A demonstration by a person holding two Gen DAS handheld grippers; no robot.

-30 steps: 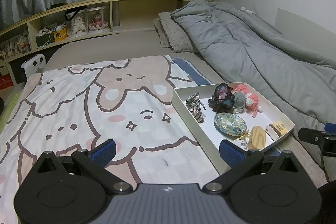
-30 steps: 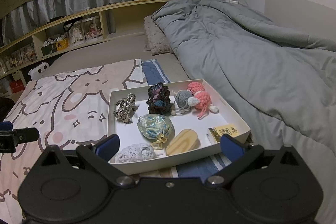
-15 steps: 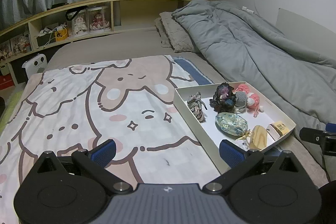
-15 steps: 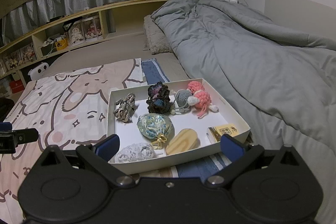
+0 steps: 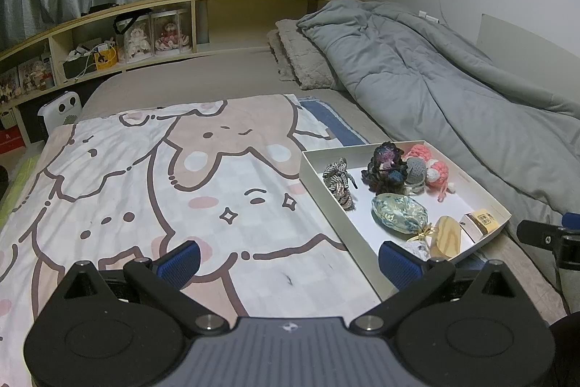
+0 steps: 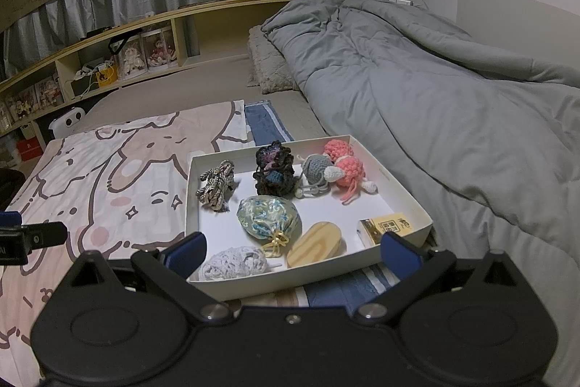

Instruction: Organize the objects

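White tray [image 6: 406, 194] of small items on the bed, between two idle grippers
Pouch [image 6: 269, 216], crochet toys and wooden piece [image 6: 316, 249] lie as a second ago; only slight camera drift. Left gripper [image 5: 288, 258] and right gripper [image 6: 291, 251] hold their fingers apart, empty; sorting stage undecidable

White tray [image 6: 406, 185] holds a pink crochet toy [image 6: 348, 167], grey crochet ball [image 6: 315, 169], blue-gold floral pouch [image 6: 268, 216] and pale wood-grain block [image 6: 315, 243]; grey duvet [image 6: 453, 89] alongside.
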